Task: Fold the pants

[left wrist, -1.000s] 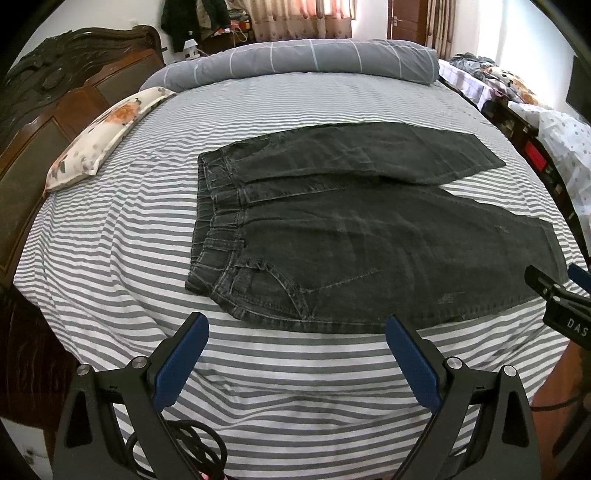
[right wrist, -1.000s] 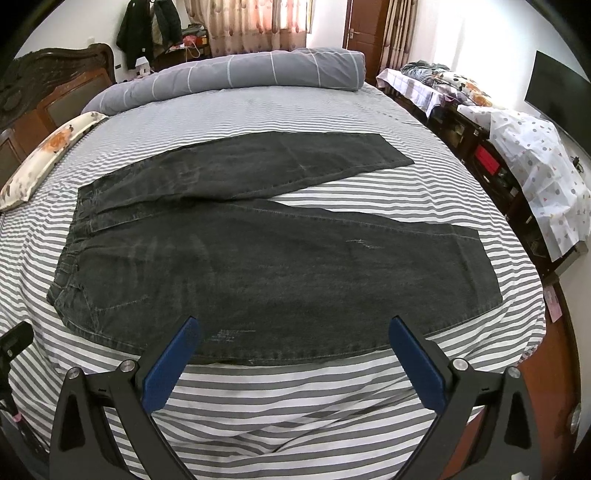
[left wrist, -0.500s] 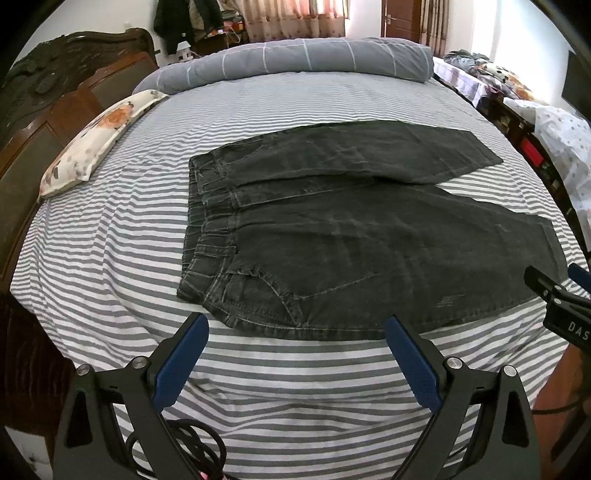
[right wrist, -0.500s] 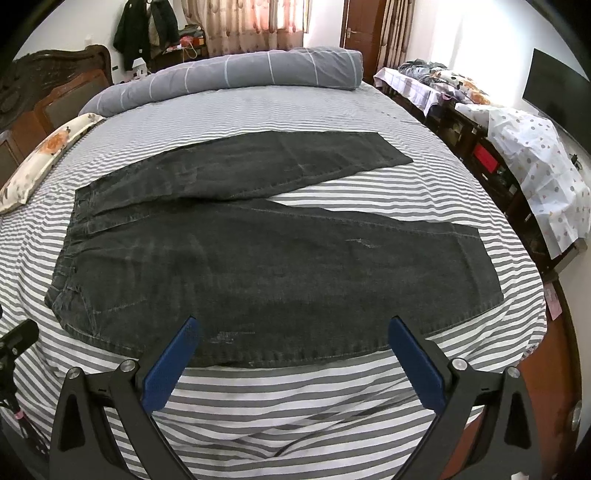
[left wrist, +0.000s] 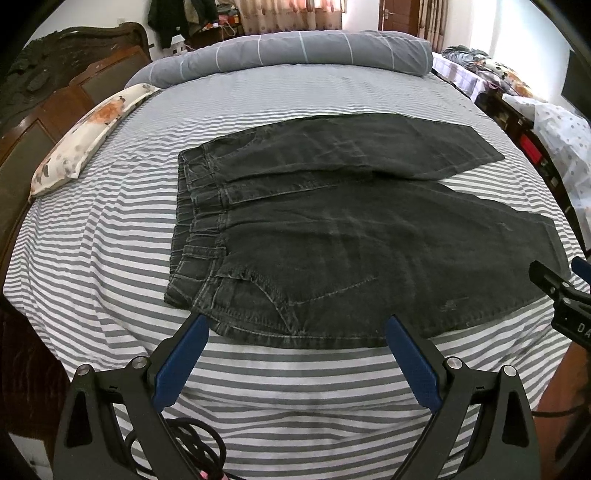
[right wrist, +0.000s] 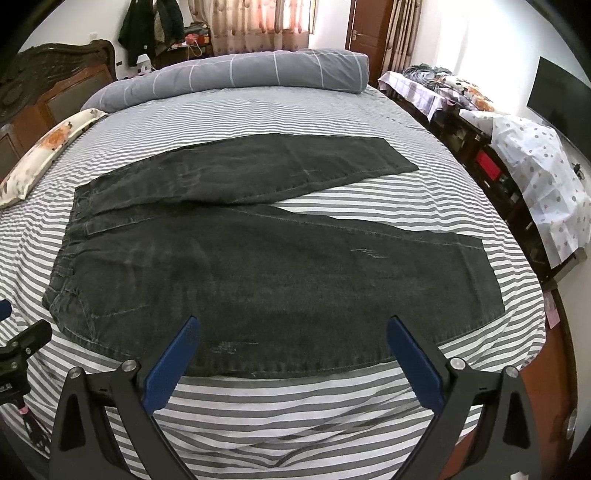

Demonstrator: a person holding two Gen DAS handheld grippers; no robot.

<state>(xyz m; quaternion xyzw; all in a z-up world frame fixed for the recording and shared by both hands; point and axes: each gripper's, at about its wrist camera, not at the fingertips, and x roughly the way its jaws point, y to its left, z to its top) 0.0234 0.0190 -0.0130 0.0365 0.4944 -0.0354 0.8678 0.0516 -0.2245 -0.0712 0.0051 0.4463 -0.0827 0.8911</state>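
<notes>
The dark pants are lying spread flat on the striped bed, waistband to the left, legs splayed apart. Both the left tongs and right tongs are hovering wide open over the near hem, holding nothing. A rolled grey duvet and floral pillow are sitting beyond.

A: What does the frame cut off?
B: In the left wrist view, the right gripper enters from the right edge; only one dark finger and a blue tip show, so its opening is indeterminate.

A: And what else?
B: The black cable runs off the bottom edge. The headboard is clipped at left. The hanging clothes are too small to identify.
</notes>
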